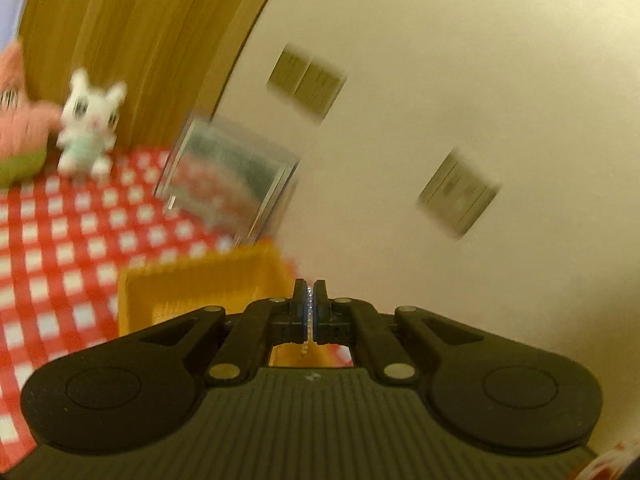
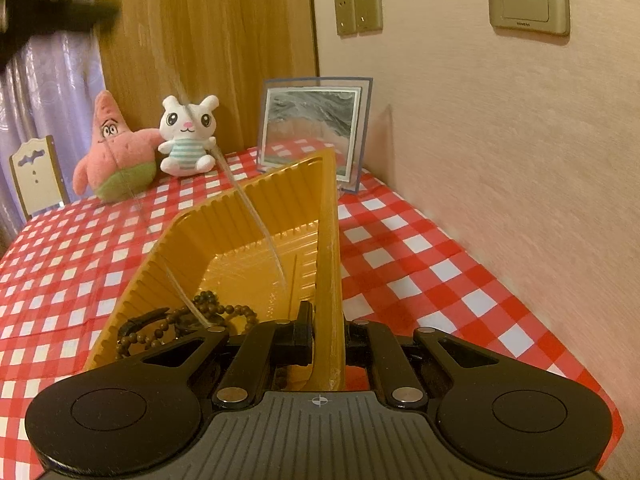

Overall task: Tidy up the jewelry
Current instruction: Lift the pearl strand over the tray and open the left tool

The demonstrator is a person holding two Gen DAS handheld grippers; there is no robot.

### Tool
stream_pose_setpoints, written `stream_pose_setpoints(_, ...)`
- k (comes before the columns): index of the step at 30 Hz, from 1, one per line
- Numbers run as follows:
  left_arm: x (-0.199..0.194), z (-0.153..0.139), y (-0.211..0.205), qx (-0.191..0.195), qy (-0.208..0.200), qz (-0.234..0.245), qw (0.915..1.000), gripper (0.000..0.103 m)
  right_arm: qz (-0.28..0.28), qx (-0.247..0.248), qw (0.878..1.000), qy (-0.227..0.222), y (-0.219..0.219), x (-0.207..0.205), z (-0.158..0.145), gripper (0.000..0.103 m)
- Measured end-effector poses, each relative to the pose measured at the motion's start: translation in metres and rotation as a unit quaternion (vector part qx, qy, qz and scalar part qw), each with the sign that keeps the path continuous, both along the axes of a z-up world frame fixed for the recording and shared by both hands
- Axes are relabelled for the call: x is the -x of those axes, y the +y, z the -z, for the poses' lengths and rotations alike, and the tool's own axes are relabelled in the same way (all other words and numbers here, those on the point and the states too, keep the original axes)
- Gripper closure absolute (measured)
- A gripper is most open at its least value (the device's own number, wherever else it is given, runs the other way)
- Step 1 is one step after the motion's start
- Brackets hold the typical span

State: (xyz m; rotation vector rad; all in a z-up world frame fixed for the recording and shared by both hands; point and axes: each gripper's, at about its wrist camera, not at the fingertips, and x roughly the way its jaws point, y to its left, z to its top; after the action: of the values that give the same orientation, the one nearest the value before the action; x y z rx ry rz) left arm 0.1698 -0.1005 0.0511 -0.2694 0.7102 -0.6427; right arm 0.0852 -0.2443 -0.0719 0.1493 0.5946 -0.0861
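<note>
My left gripper (image 1: 310, 296) is shut on a thin sparkling silver chain (image 1: 309, 314) pinched between its pads, just right of the yellow tray (image 1: 192, 280); the view is blurred. In the right wrist view that gripper is a dark blur at the top left (image 2: 92, 12). The chain (image 2: 250, 210) streaks down from it into the tray. My right gripper (image 2: 328, 316) is shut on the near rim of the ribbed gold-yellow tray (image 2: 224, 208), which stands tilted up on the table. Brown bead strands (image 2: 208, 312) and a black band (image 2: 140, 320) lie in its low near corner.
A red-and-white checked cloth (image 2: 400, 248) covers the table. At the back stand a pink star plush (image 2: 116, 148), a white bunny plush (image 2: 188, 136) and a clear picture frame (image 2: 316, 128). The wall with sockets (image 2: 360, 8) runs close on the right. A small chair (image 2: 36, 172) is far left.
</note>
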Motion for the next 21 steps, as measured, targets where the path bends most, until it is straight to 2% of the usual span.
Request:
stream_pose_setpoints(4, -0.005, 0.043, 0.000, -0.028, 0.056, -0.005, 0.9980, 0.102, -0.001, -0.002, 1.000, 0.000, -0.002, -0.001, 0.000, 0.096)
stream_pose_setpoints(8, -0.006, 0.076, 0.002, -0.068, 0.082, -0.012, 0.9942, 0.102, -0.004, -0.003, 1.000, -0.002, -0.002, -0.002, -0.001, 0.096)
stream_pose_setpoints(11, -0.007, 0.092, 0.002, -0.079, 0.098, -0.011, 0.9919, 0.102, -0.004, -0.004, 1.000, -0.001, -0.003, -0.003, 0.000, 0.096)
stream_pose_setpoints(13, -0.005, 0.098, 0.001, -0.086, 0.093, -0.003, 0.9919, 0.101, -0.004, -0.004, 1.000, 0.000, -0.004, -0.004, 0.001, 0.096)
stream_pose_setpoints(16, -0.003, 0.100, -0.001, -0.102, 0.085, 0.007, 0.9911, 0.093, -0.005, -0.005, 1.000, 0.001, -0.005, -0.004, 0.002, 0.096)
stream_pose_setpoints(18, -0.001, 0.099, -0.005, -0.113, 0.080, 0.009, 0.9903, 0.082, -0.006, -0.006, 1.000, 0.002, -0.006, -0.004, 0.002, 0.096)
stream_pose_setpoints(21, 0.002, 0.097, -0.006, -0.125, 0.071, 0.005, 0.9896, 0.076, -0.007, -0.007, 1.000, 0.002, -0.007, -0.004, 0.003, 0.096)
